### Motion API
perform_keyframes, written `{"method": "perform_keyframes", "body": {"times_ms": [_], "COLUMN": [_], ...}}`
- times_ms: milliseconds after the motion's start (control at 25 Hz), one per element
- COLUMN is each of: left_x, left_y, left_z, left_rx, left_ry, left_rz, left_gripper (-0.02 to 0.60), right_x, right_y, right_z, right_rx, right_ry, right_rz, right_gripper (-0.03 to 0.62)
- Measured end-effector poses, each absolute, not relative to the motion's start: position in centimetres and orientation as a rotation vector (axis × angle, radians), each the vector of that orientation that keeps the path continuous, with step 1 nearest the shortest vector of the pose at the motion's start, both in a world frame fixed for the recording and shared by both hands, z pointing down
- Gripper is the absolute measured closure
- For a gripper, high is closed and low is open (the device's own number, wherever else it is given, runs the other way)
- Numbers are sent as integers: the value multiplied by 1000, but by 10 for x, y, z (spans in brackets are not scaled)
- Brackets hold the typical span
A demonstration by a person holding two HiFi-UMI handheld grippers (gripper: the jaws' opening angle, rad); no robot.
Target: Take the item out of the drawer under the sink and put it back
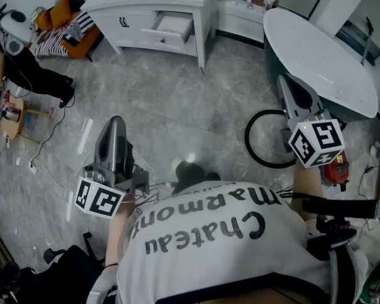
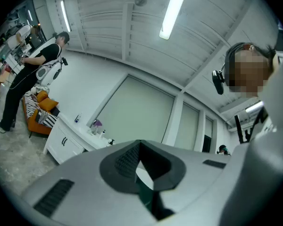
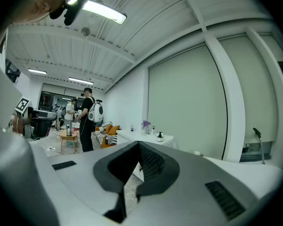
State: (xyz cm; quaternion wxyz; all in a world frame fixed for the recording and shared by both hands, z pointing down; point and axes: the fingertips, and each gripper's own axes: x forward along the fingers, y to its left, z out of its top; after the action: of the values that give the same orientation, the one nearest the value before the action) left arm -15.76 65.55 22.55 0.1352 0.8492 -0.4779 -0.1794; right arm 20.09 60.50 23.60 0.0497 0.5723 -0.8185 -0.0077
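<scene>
The left gripper (image 2: 140, 146) is clenched on nothing, its ribbed dark pads meeting at the tips inside a smooth grey shell. The right gripper (image 3: 137, 148) is likewise closed and empty. Both are held level over a grey marbled floor (image 1: 177, 100), well apart from the white vanity cabinet (image 1: 153, 4) at the far wall. Its right-hand drawer (image 1: 172, 25) stands pulled out, and whatever lies inside is too small to make out. A black cable loop (image 1: 256, 152) lies on the floor near the right gripper.

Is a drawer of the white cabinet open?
Yes, one drawer of the cabinet stands pulled out in the head view.
</scene>
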Motion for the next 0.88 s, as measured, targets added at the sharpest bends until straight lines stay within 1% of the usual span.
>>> {"method": "perform_keyframes", "body": {"times_ms": [400, 640, 800, 880], "left_x": [-162, -170, -173, -172], "left_y": [658, 670, 660, 647], "left_z": [219, 224, 240, 236], "left_rx": [2474, 2512, 2568, 2643], "left_ry": [-1397, -1368, -1383, -1382], "left_rz": [-538, -536, -426, -418], "left_gripper": [574, 574, 574, 574], "right_x": [199, 184, 177, 177], "right_y": [606, 615, 604, 591], "right_z": [232, 220, 214, 212], "right_rx": [1750, 1679, 1618, 1627], "right_ry": [-2502, -2720, -2945, -3018], "right_rz": [-23, -5, 190, 269], "right_gripper": [583, 582, 582, 583]}}
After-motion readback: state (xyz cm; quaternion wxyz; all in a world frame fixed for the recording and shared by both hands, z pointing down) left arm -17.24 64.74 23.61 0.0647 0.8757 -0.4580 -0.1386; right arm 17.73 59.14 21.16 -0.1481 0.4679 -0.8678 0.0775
